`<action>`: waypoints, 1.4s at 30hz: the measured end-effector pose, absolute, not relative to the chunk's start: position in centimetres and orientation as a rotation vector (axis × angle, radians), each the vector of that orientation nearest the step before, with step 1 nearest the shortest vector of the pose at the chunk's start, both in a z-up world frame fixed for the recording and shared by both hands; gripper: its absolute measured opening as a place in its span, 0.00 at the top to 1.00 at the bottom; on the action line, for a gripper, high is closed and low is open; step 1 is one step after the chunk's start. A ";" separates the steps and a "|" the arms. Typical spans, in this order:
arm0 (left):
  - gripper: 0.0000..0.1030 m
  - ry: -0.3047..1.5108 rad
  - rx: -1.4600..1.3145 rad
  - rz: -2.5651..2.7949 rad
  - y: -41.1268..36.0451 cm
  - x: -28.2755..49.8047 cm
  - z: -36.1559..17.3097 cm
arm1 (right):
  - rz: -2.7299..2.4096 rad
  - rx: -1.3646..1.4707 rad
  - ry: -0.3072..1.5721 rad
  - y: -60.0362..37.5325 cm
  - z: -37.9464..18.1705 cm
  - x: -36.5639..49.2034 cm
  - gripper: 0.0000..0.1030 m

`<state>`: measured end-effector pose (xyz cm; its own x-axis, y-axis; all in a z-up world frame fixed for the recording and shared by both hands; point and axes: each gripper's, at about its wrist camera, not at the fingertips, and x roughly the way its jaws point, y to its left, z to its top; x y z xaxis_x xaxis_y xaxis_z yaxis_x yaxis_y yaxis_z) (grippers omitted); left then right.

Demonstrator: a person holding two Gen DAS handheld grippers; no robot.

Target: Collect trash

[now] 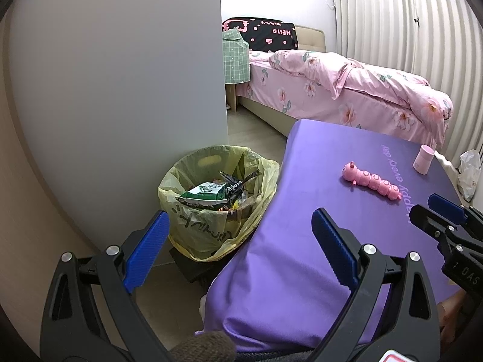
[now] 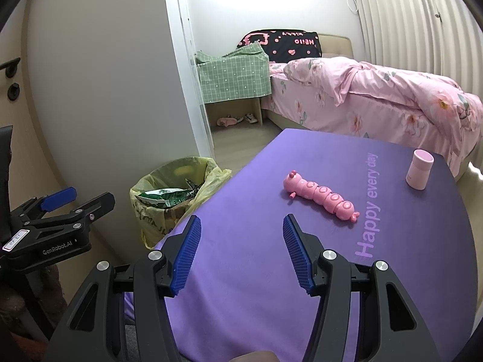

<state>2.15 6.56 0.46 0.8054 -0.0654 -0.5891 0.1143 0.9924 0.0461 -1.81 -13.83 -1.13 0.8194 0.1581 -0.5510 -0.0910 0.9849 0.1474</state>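
Purple cloth covers the surface, where a pink caterpillar toy and a pink cup rest. Beside its left edge stands the bin with a yellow bag, holding green and dark wrappers. The left tongs and right tongs both gape wide, grasping nothing.
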 end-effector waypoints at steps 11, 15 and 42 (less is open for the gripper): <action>0.12 0.633 0.082 -0.097 6.5 2.3 0.2 | 0.137 0.120 0.601 -13.9 -1.3 -1.8 0.48; 0.12 0.632 0.081 -0.098 6.5 2.3 0.3 | 0.139 0.123 0.603 -13.9 -1.3 -1.8 0.48; 0.12 0.638 0.084 -0.106 6.5 2.3 0.2 | 0.137 0.125 0.603 -13.9 -1.4 -1.9 0.48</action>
<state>2.35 6.54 0.16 0.7982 -0.0728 -0.5980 0.1248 0.9911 0.0459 -1.87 -13.86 -1.37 0.8153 0.1650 -0.5551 -0.0920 0.9833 0.1572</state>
